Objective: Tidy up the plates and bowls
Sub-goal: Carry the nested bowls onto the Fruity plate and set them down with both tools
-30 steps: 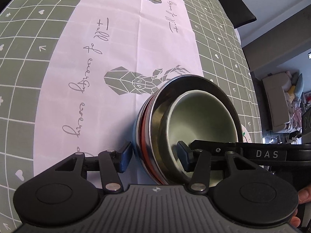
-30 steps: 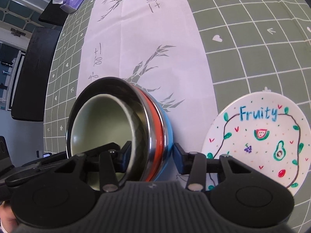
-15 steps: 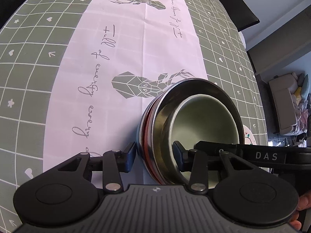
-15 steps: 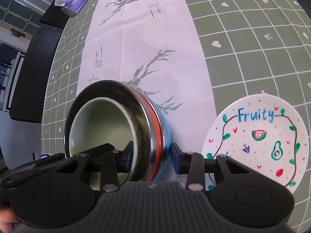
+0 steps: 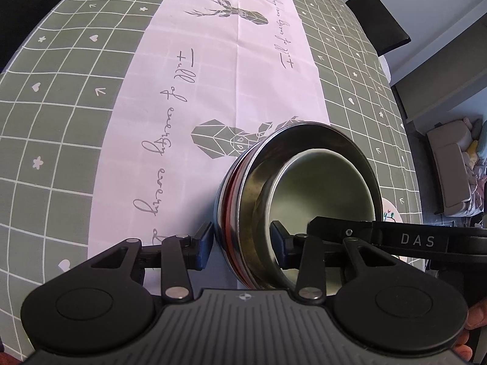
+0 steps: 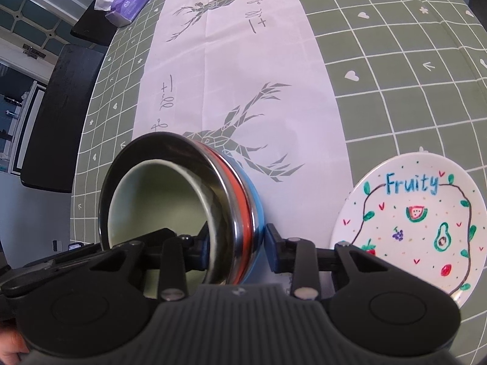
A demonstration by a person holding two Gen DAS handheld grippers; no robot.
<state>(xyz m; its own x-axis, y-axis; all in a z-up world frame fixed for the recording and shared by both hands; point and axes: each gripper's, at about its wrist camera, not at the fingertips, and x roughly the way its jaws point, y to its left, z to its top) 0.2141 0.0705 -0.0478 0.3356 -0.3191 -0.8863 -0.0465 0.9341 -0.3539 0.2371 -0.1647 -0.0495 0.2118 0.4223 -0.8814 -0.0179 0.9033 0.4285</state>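
A nested stack of bowls [image 5: 252, 200] stands on the pale table runner: blue outside, then red, then steel, with a pale green bowl [image 5: 322, 191] innermost. My left gripper [image 5: 240, 240] straddles the stack's left wall, one pad inside the green bowl and one on the blue outside, shut on it. From the right wrist view, the same stack [image 6: 240, 200] has its right wall between the jaws of my right gripper [image 6: 237, 243]. Those jaws are closing, and a thin gap still shows at the outer pad. A white "Fruity" plate [image 6: 411, 219] lies just right of the stack.
The green checked tablecloth [image 5: 61, 115] with its white runner [image 5: 243, 76] stretches ahead. A purple tissue pack [image 6: 127, 0] lies on a black stool at the far left. Black chairs [image 6: 61, 106] line the table's edge. A sofa [image 5: 450, 176] stands beyond the table.
Both pairs of jaws have narrowed around the walls of the bowl stack. Both cameras have tipped slightly, so more of the table ahead shows. The stack and plate lie where they were.
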